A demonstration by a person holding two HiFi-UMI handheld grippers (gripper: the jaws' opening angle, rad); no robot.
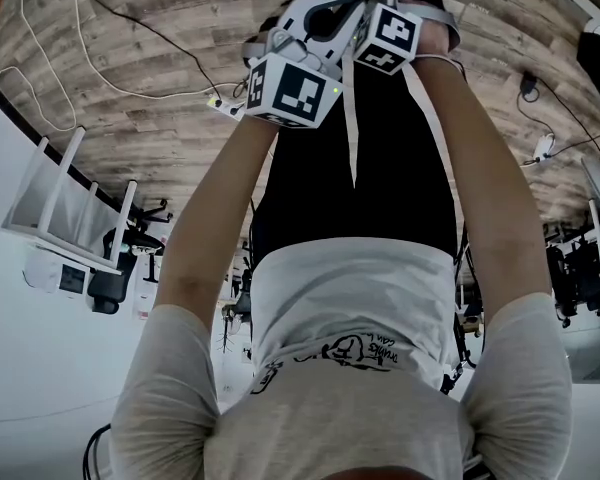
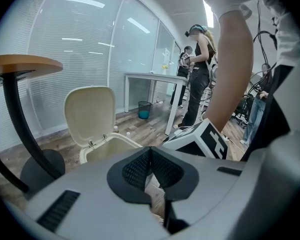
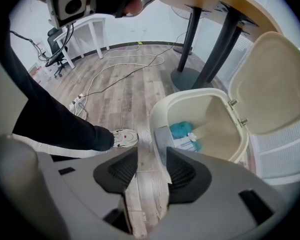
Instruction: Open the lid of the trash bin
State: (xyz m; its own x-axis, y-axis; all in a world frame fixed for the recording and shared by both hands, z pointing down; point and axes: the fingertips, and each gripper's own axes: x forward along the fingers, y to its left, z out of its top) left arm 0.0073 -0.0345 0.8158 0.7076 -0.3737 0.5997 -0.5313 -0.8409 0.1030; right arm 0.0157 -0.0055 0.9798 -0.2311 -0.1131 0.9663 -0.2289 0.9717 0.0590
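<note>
Bin (image 3: 190, 95) open, lid (image 3: 272, 84) upright, teal scraps (image 3: 181, 130) inside; right tongs (image 3: 152, 170) released, left tongs (image 2: 151, 165) clenched, empty.

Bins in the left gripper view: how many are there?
2. A cream bin, lid up, at lower left; a small dark bin by the far table. Others may be hidden.
</note>
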